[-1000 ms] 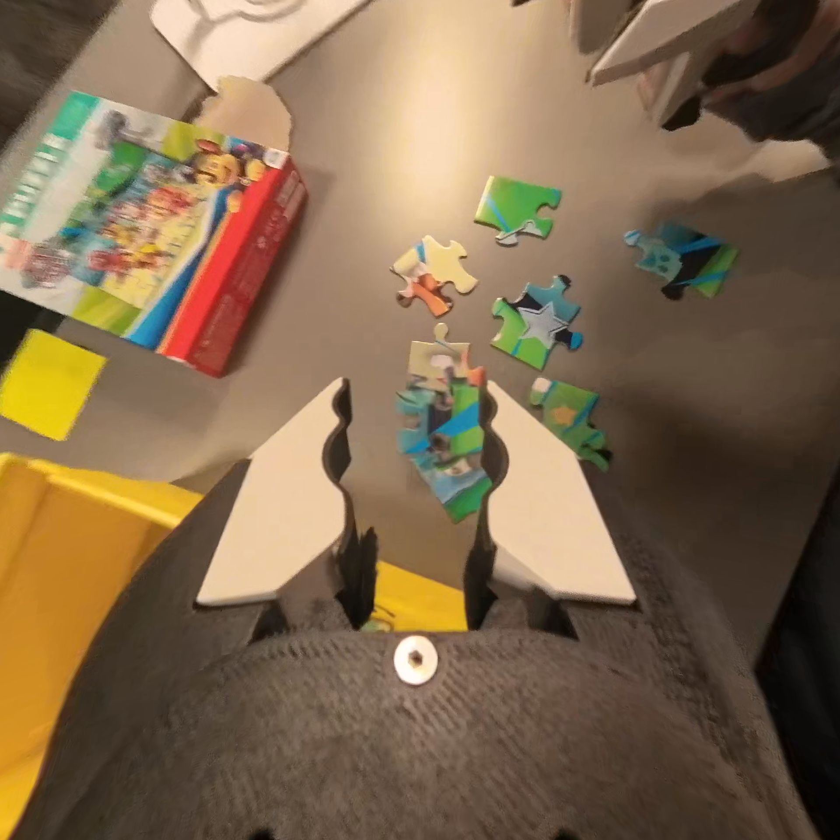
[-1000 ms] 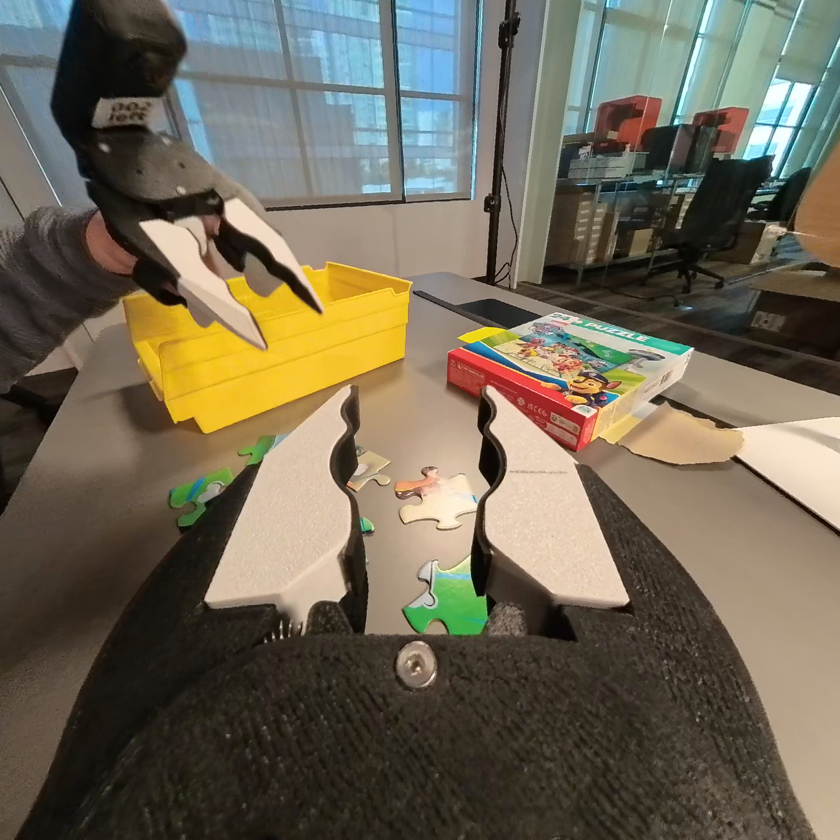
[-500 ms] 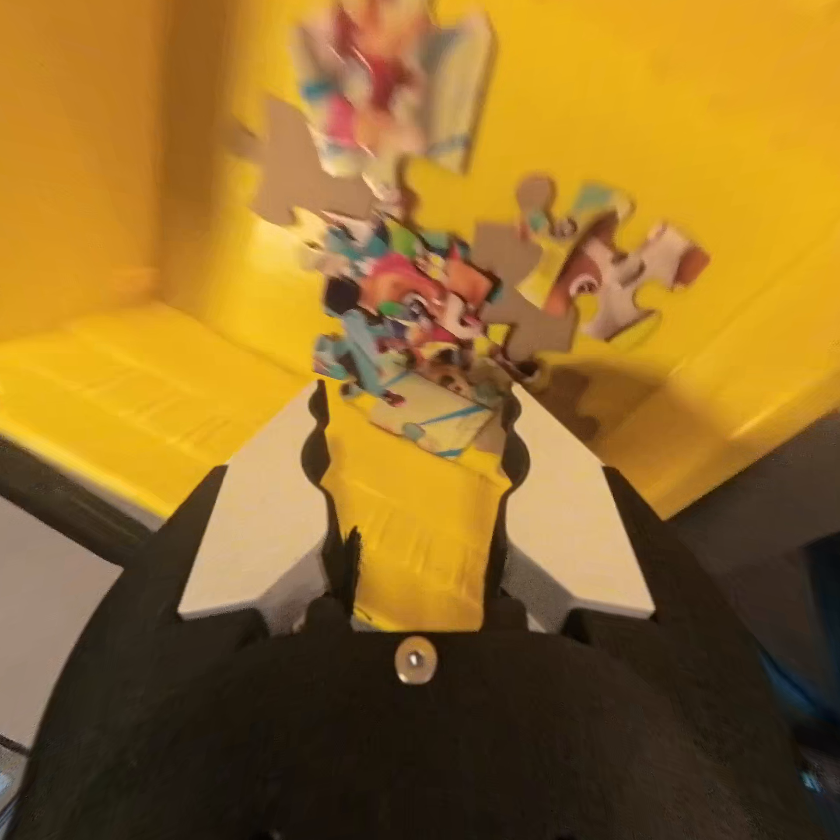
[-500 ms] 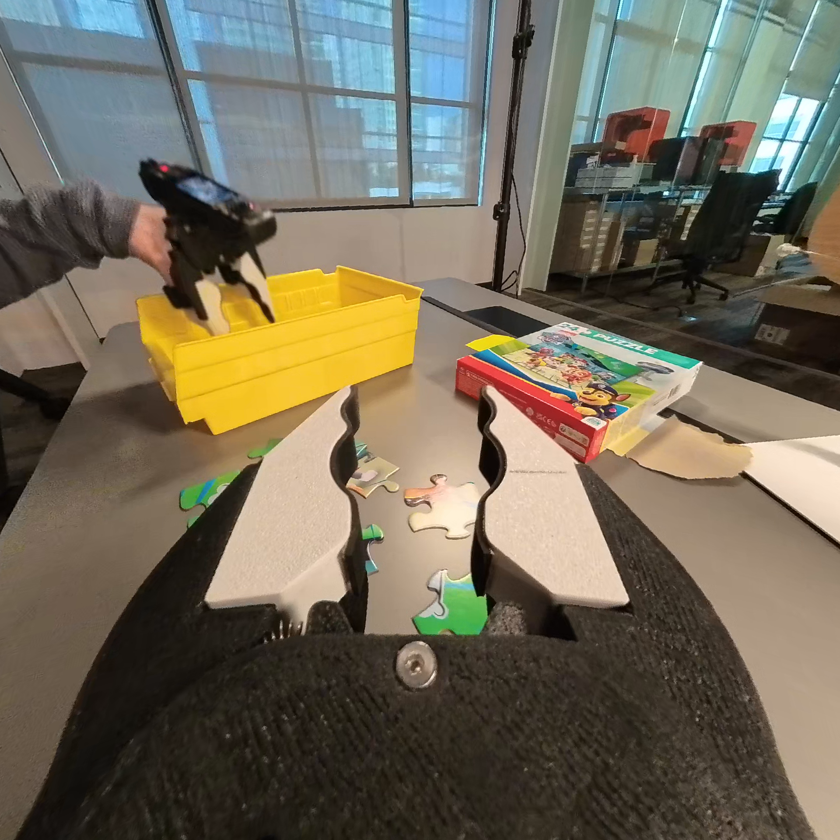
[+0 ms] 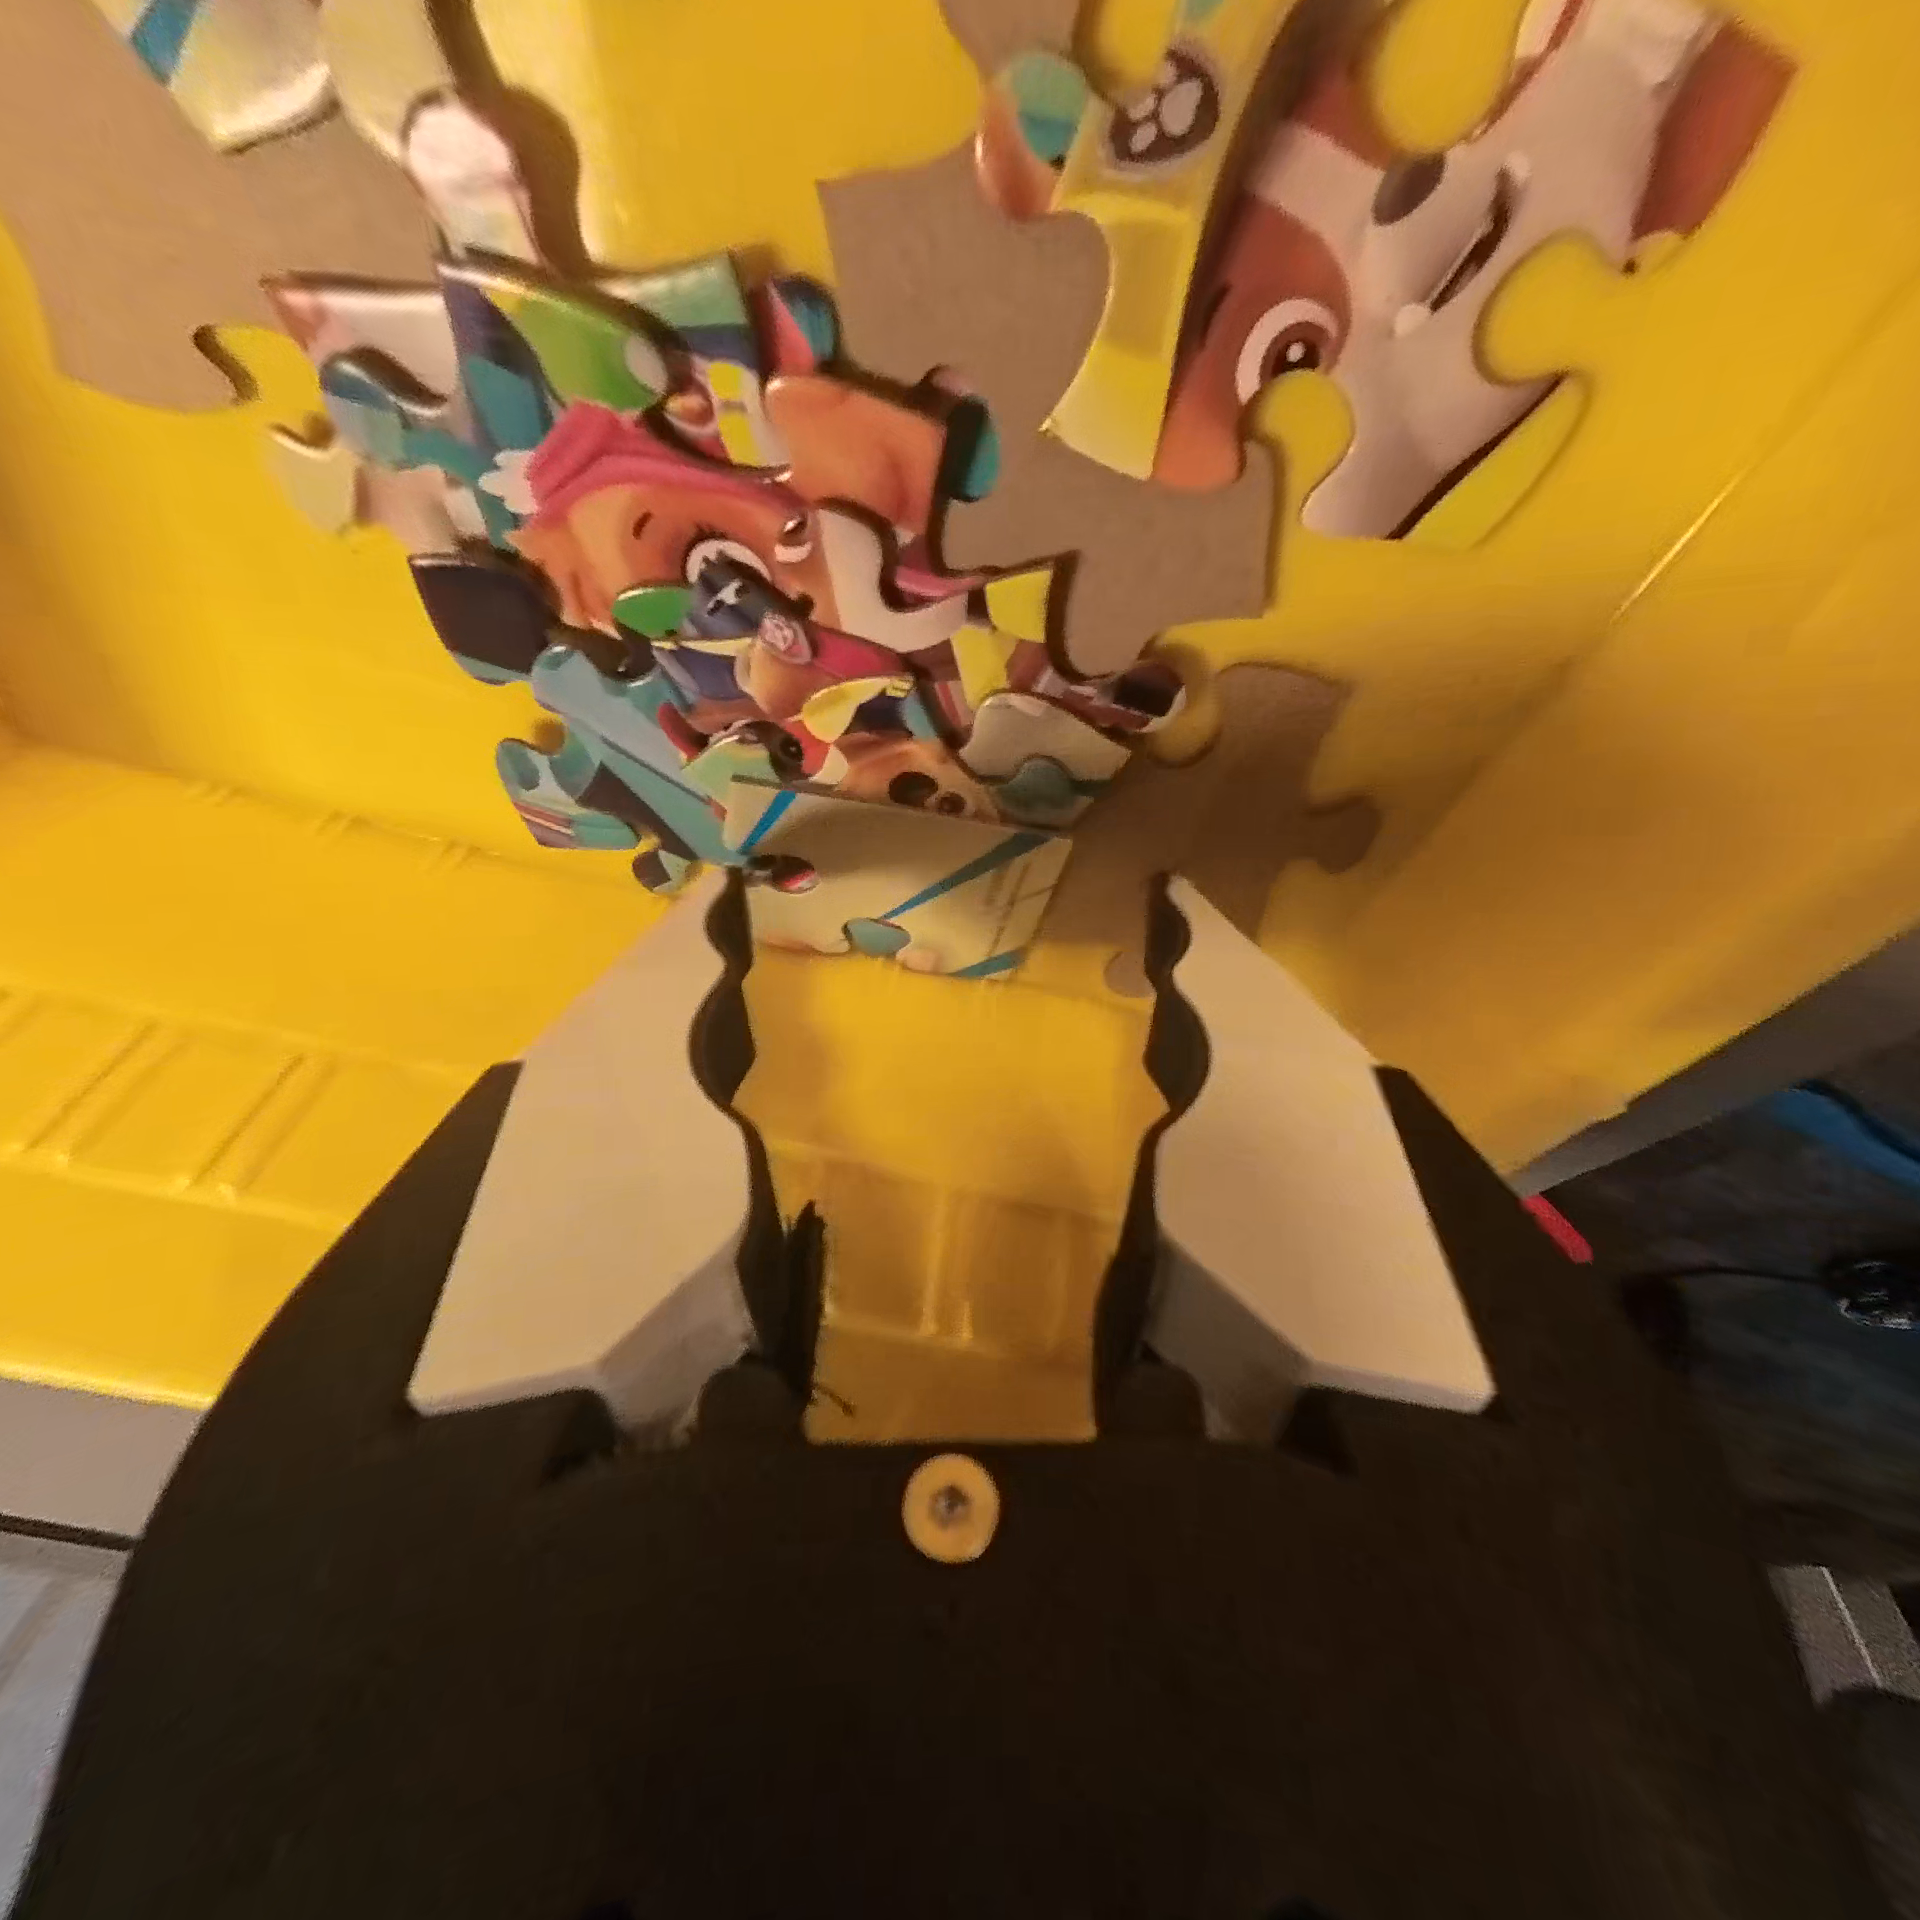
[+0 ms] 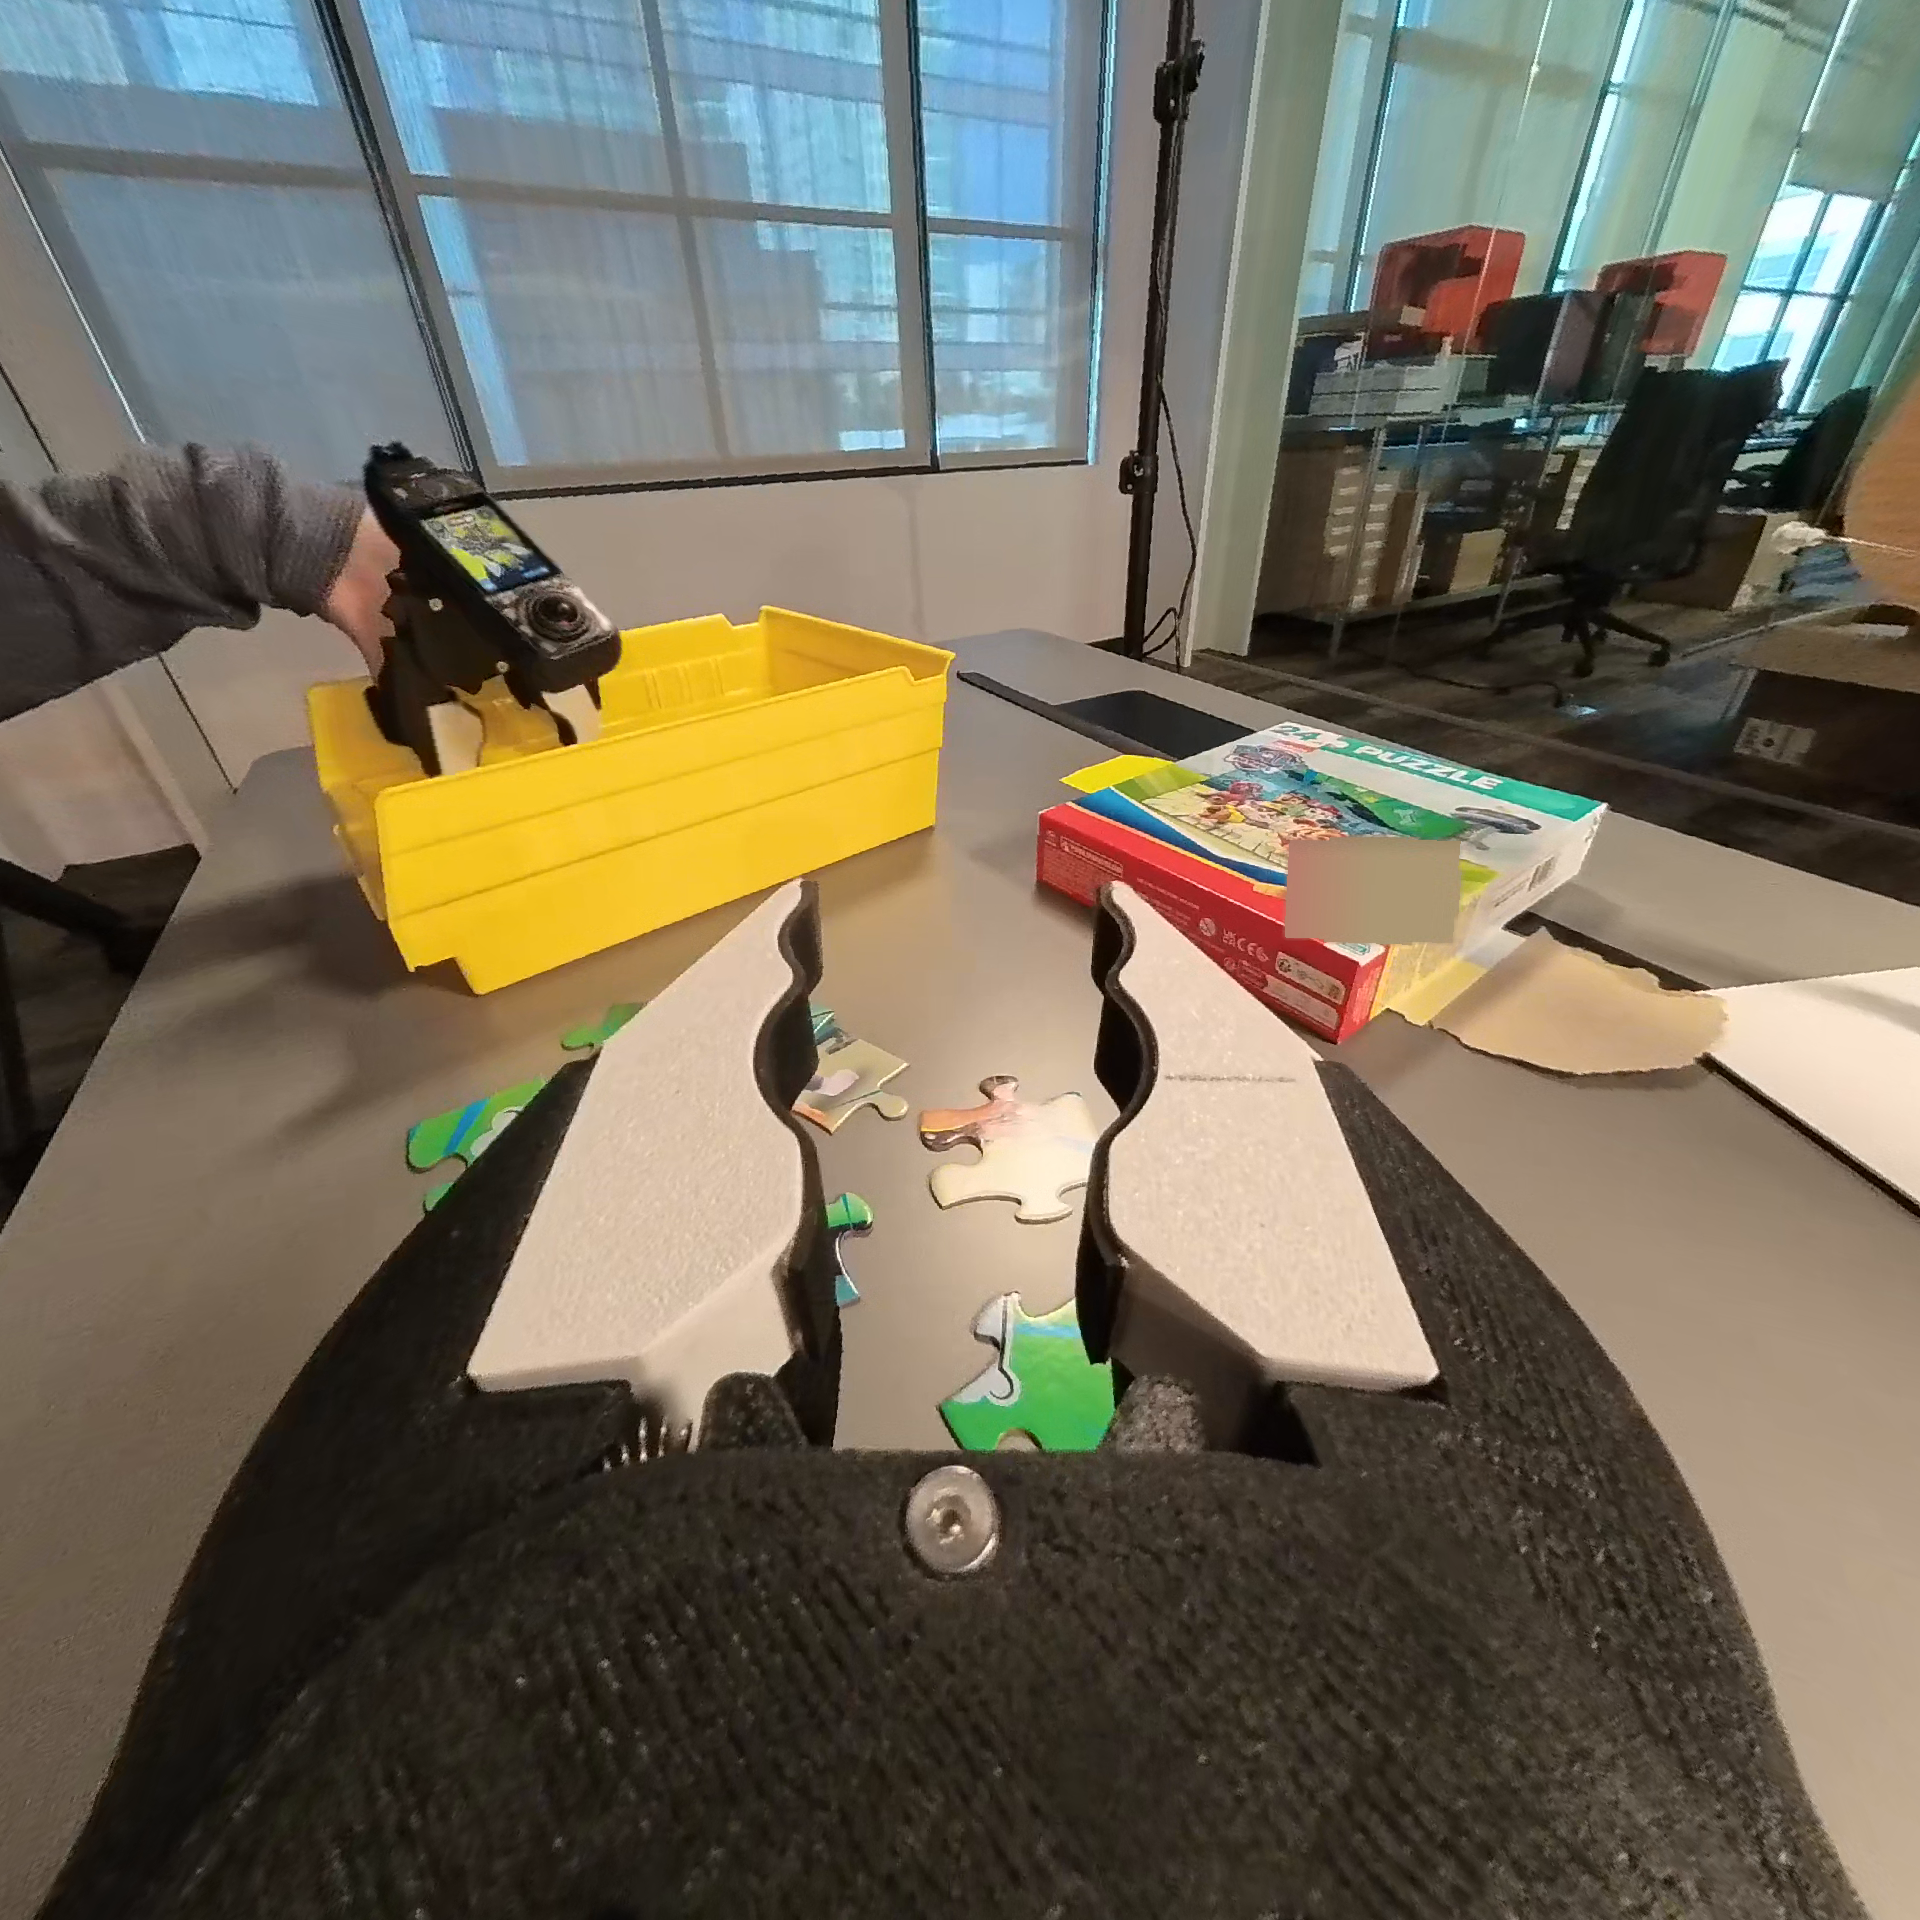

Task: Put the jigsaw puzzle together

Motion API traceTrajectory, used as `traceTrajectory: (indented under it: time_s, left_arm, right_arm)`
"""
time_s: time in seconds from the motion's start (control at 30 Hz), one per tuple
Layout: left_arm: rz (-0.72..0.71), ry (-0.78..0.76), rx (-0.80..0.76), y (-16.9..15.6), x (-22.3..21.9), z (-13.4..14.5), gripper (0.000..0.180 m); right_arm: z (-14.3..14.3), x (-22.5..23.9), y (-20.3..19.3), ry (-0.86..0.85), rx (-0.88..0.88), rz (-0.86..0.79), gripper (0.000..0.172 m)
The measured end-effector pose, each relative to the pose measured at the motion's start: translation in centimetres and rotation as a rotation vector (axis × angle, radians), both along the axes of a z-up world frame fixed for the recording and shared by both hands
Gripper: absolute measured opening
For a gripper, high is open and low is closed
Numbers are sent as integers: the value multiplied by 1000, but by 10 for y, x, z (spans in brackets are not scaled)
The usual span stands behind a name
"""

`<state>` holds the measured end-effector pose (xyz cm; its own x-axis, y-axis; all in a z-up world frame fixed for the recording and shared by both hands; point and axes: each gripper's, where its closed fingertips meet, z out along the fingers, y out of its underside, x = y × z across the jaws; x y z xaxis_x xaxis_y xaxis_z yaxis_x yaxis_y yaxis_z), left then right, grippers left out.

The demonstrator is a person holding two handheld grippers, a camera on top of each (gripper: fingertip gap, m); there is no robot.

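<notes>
left gripper (image 5: 945,914) is down inside the yellow bin (image 6: 665,821), jaws spread wide, nothing between the pads; yellow bin floor shows through the gap. just past its fingertips lies a heap of jigsaw pieces (image 5: 790,623), some picture side up, some showing grey cardboard backs. nearest piece is a pale one with blue lines (image 5: 914,894), lying just ahead of the tips, with a clear gap to the right pad; cannot tell if it touches the left tip. a person's hand in a grey sleeve (image 6: 156,561) holds this gripper at the bin's left end.

right gripper (image 6: 951,914) hangs above the grey table (image 6: 1558,1351), jaws apart at a middling width, gripping nothing. below it on the table lie loose pieces: a pale and orange piece (image 6: 1008,1143), a green piece (image 6: 1039,1382) close to the gripper body, more green ones (image 6: 468,1132) to the left, partly hidden by the left finger.

puzzle box (image 6: 1320,862) lies on the table right of the bin, well apart from it, with torn brown cardboard (image 6: 1579,1008) and a white sheet (image 6: 1829,1060) beside it.
</notes>
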<state>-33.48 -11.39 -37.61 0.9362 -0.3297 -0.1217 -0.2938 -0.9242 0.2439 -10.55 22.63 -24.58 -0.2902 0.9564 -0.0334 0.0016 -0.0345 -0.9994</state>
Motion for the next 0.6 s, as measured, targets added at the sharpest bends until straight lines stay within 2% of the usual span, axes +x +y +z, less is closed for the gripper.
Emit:
traceTrajectory:
  time_s: [0.07,0.17,0.2,0.27,0.6]
  left_arm:
    - [0,-18,-1,0,0,0,54]
    - [13,-23,19,1,-1,5,39]
    - [8,-9,44,5,-3,8,20]
    - [17,-12,76,8,-1,18,9]
    - [-67,167,265,37,-2,78,0]
  right_arm:
    - [1,0,0,2,-1,0,51]
    - [1,1,0,4,1,-1,51]
    - [2,1,0,5,1,-1,51]
    - [3,2,1,9,-1,-2,51]
    - [6,3,0,19,-2,2,51]
